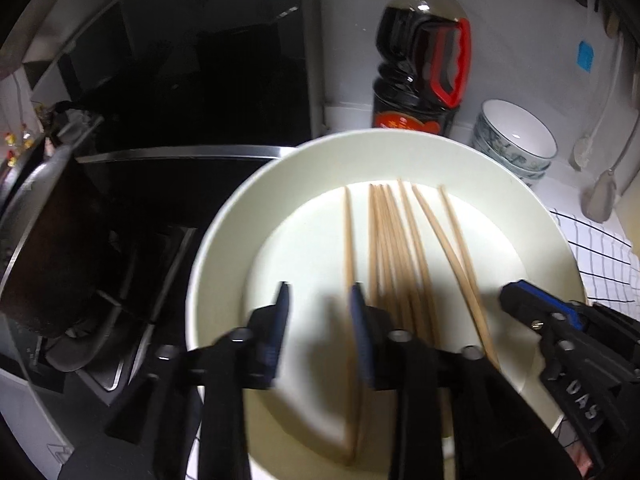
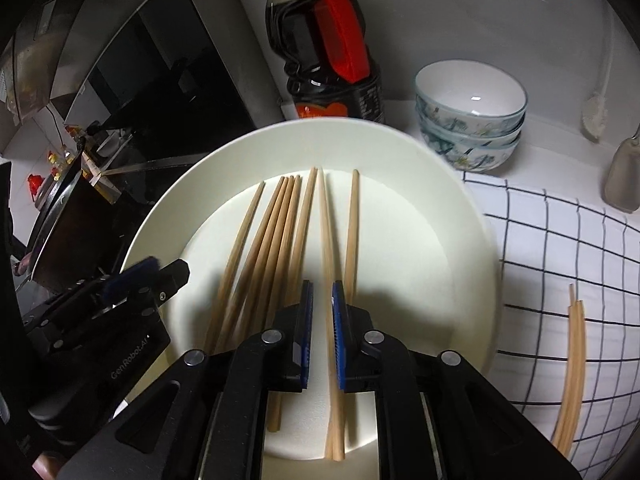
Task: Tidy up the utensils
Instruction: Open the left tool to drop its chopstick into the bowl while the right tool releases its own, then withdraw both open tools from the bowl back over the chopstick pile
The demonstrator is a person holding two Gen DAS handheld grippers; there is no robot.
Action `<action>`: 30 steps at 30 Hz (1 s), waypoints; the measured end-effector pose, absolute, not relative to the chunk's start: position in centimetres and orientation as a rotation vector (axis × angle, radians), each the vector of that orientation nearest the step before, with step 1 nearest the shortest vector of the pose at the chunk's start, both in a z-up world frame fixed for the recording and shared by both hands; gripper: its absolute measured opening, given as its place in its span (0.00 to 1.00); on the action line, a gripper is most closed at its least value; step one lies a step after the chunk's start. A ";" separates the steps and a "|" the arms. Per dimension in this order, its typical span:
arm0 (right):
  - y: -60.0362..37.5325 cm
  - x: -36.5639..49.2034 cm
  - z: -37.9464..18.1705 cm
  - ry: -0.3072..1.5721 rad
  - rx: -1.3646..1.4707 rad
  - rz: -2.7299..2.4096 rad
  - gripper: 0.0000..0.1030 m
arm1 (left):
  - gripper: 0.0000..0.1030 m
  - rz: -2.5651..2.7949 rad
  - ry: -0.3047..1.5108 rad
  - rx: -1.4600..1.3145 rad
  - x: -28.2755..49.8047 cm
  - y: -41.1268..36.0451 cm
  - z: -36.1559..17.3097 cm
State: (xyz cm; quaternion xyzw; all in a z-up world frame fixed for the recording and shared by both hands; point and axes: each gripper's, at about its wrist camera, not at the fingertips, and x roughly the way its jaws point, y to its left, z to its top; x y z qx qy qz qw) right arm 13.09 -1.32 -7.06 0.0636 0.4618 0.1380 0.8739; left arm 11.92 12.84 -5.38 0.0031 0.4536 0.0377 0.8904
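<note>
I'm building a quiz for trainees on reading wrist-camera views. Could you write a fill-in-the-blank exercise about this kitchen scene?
1. Most of the wooden chopsticks lie in a white ____.
2. The soy sauce bottle behind the plate has a handle coloured ____.
3. A pair of chopsticks lies apart on the ____ cloth.
4. The patterned bowls are ____ one inside another.

Missing words: plate; red; checked; stacked
</note>
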 end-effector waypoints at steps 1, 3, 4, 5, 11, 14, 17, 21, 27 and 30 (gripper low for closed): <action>-1.4 12.9 -6.9 0.960 0.132 0.287 0.09 | 0.44 0.084 0.937 0.001 11.8 13.0 -5.2; -1.6 12.5 -6.5 0.951 0.127 0.286 0.10 | 0.55 0.093 0.925 -0.013 11.3 13.2 -4.7; -1.7 12.3 -6.4 0.949 0.123 0.287 0.12 | 0.60 0.098 0.915 -0.013 11.0 13.3 -4.4; -1.7 12.1 -6.3 0.947 0.121 0.287 0.13 | 0.60 0.100 0.907 -0.009 10.7 13.2 -4.2; -2.4 11.2 -5.6 0.944 0.121 0.283 0.15 | 0.62 0.104 0.894 -0.003 9.4 13.0 -3.3; -2.5 10.8 -5.3 0.941 0.113 0.288 0.17 | 0.62 0.113 0.893 -0.013 8.8 13.1 -3.0; -2.7 10.3 -4.9 0.938 0.104 0.299 0.18 | 0.62 0.123 0.890 -0.016 8.2 13.1 -2.7; -2.7 9.7 -4.3 0.927 0.088 0.318 0.20 | 0.63 0.137 0.881 -0.018 7.5 13.0 -2.2; -3.0 8.3 -3.6 0.916 0.072 0.337 0.20 | 0.64 0.150 0.861 -0.023 6.0 12.5 -1.2; -3.3 7.6 -3.2 0.906 0.071 0.342 0.20 | 0.64 0.154 0.855 -0.022 5.3 12.2 -0.9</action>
